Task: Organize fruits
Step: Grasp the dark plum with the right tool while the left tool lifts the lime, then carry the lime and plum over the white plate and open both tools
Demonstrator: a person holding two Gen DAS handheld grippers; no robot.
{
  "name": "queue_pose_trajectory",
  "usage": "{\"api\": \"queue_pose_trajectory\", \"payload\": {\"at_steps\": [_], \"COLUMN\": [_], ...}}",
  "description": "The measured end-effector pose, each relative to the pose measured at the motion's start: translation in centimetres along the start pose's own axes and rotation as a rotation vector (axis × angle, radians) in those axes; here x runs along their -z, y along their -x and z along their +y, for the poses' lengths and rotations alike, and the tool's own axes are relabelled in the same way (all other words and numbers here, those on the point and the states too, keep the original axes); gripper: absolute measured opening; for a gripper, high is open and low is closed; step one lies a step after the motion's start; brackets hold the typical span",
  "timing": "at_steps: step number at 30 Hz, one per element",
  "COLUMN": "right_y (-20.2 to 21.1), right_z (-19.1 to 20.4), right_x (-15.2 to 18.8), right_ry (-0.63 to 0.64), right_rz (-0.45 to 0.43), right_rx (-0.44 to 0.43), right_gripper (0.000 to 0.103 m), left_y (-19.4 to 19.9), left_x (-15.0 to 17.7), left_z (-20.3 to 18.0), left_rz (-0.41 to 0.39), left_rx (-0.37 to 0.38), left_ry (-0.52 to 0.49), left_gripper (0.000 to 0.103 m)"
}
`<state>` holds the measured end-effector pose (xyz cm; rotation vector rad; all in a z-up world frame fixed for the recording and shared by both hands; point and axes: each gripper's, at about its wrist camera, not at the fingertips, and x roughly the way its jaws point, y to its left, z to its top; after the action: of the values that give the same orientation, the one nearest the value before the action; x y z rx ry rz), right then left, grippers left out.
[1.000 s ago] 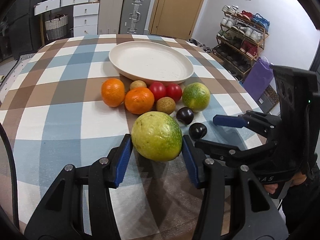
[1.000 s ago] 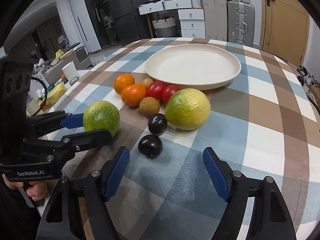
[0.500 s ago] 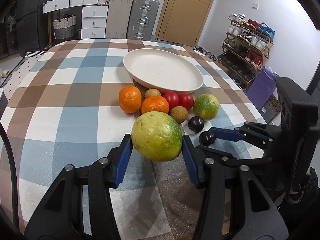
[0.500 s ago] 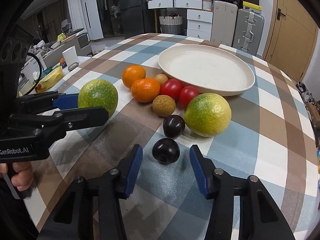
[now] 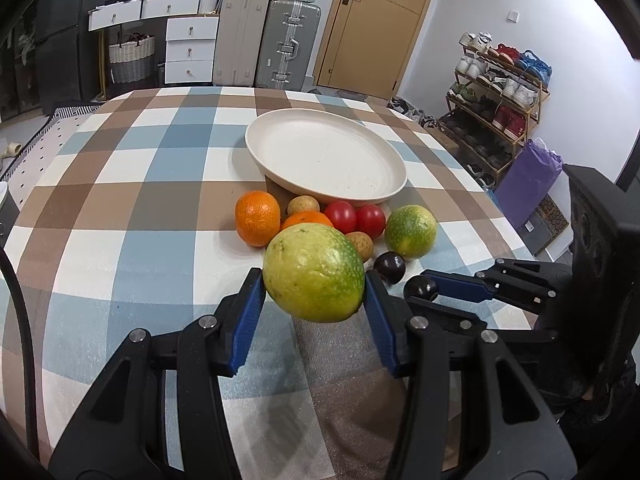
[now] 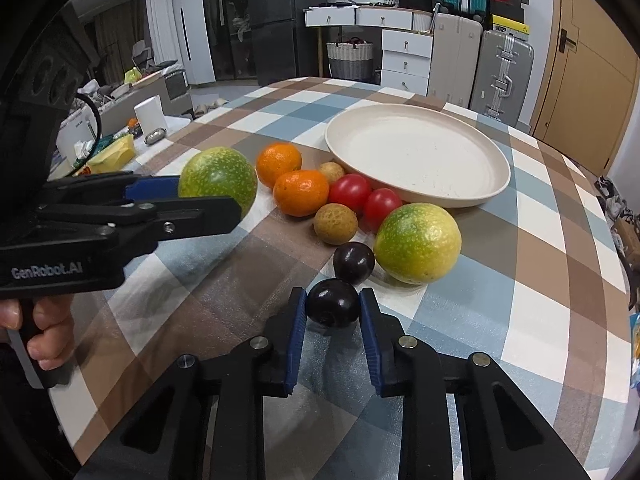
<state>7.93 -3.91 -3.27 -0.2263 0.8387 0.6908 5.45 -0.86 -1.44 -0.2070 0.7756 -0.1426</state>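
Right gripper (image 6: 333, 312) now closed on dark plum (image 6: 333, 307), left gripper (image 5: 314, 300) clamping green fruit (image 5: 314, 278)

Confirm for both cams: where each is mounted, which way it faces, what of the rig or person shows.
Left wrist: on the left gripper, facing along its fingers across the table to the plate; holds a green fruit; right gripper at right.
Right wrist: on the right gripper, facing the plate from the other side; clamps a dark plum; left gripper and hand at left.
Shared: plate, fruit cluster, both grippers.
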Motion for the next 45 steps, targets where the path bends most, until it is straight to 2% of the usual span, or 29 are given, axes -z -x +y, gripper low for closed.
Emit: {"api": "queue_pose_trajectory", "payload": {"at_steps": [9, 25, 38, 45], "right_y": [2.8, 3.1, 0.4, -1.4], "right_z": [-1.7, -5.9, -8.6, -9.5], "right_x": [-1.2, -4.4, -6.4, -7.1], "right_ry": [-0.05, -0.171, -0.26, -0.281], "right_rz": [-0.083, -0.156, -0.132, -0.107], "right_rx": [-0.027, 0.004, -0.005, 0.019], "right_gripper": [0.027, 0.027, 0.027, 0.027], "left_y": [0.0, -1.7, -6.3, -7.6], "left_x": [-1.7, -5.7, -8.2, -9.5], "left_z": [-1.0, -2.2, -1.9, -1.4], "left_rz": [-0.021, -0.047, -0.003, -0.026], "left_rx": [-0.009, -0.024, -0.009, -0.031], "left_ry": [-0.021, -0.051, -0.034, -0.024], "left_gripper": [0.047, 0.047, 0.047, 0.047]}}
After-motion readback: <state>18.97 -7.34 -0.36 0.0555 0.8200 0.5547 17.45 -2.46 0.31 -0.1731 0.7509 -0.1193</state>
